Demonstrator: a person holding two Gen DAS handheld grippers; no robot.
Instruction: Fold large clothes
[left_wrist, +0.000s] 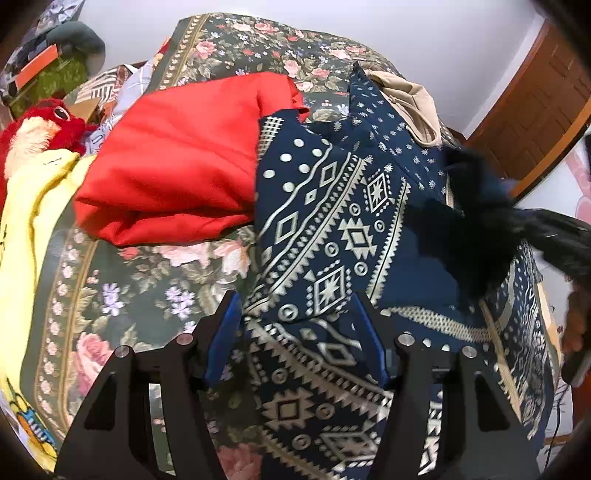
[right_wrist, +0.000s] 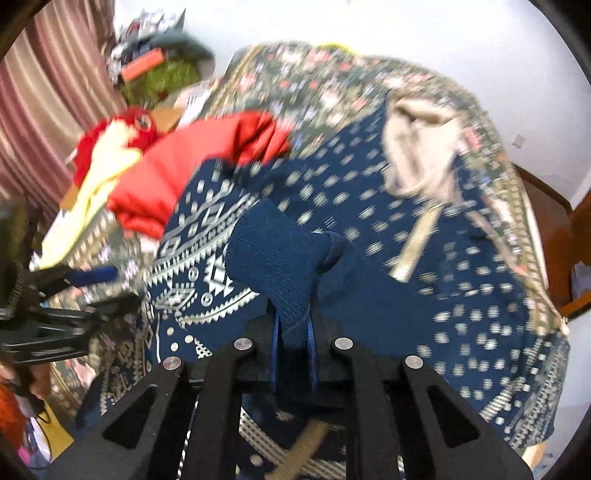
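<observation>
over the bed (left_wrist: 122, 288), right tongs (right_wrist: 293, 325) tilted down, pinching navy garment (right_wrist: 273, 258)

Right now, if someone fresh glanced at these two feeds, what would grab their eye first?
The navy patterned garment sprawled across the flowered bedspread, filling the middle of both views. Next, the right gripper, jaws shut on a plain knitted part of that garment, and the left gripper, its jaws apart over the patterned cloth. Then the folded red garment on the bed just left of it, with a red plush toy beyond.
</observation>
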